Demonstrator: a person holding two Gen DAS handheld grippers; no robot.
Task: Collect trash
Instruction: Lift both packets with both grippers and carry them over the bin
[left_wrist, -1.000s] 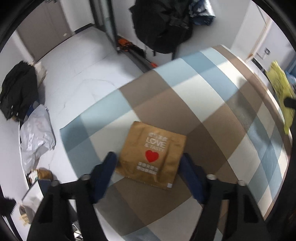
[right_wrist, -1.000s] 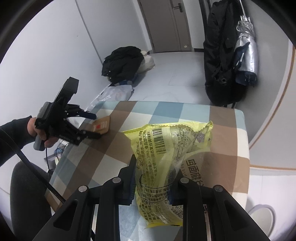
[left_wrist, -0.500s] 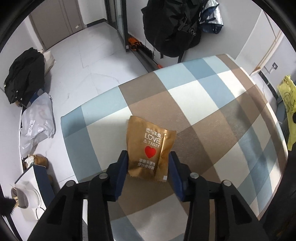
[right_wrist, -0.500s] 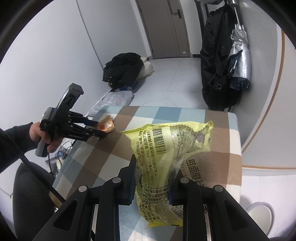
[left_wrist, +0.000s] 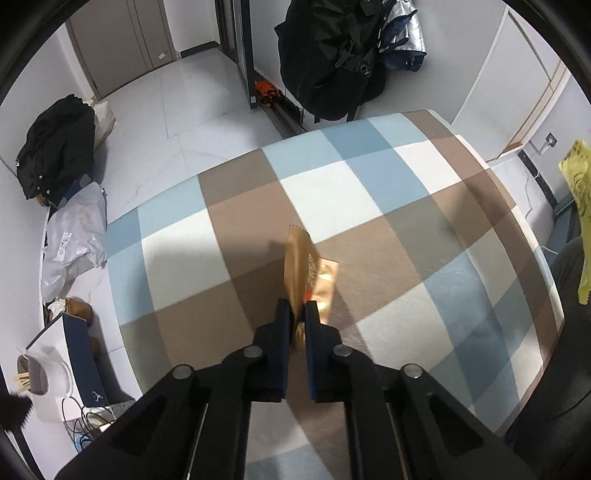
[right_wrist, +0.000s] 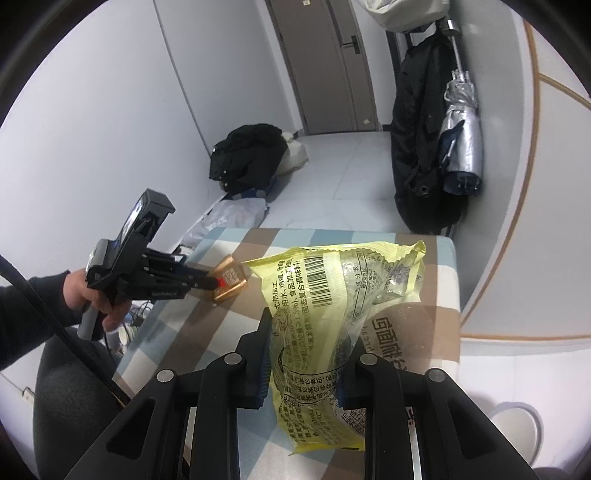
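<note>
since a second ago the left gripper (left_wrist: 293, 314) has closed its jaws onto the gold packet (left_wrist: 308, 269), which lay flat on the checked tablecloth (left_wrist: 332, 195) and now stands folded and pinched, raised off the cloth near the table's left edge. from the right wrist view a hand (right_wrist: 92, 295) holds that tool at the left, beside the cloth's left border. to the right, the right gripper (right_wrist: 303, 358) is clamped, part open, on the yellow bag (right_wrist: 332, 295), held above the cloth. most of the cloth lies bare; the far edge meets open white floor (left_wrist: 155, 122).
</note>
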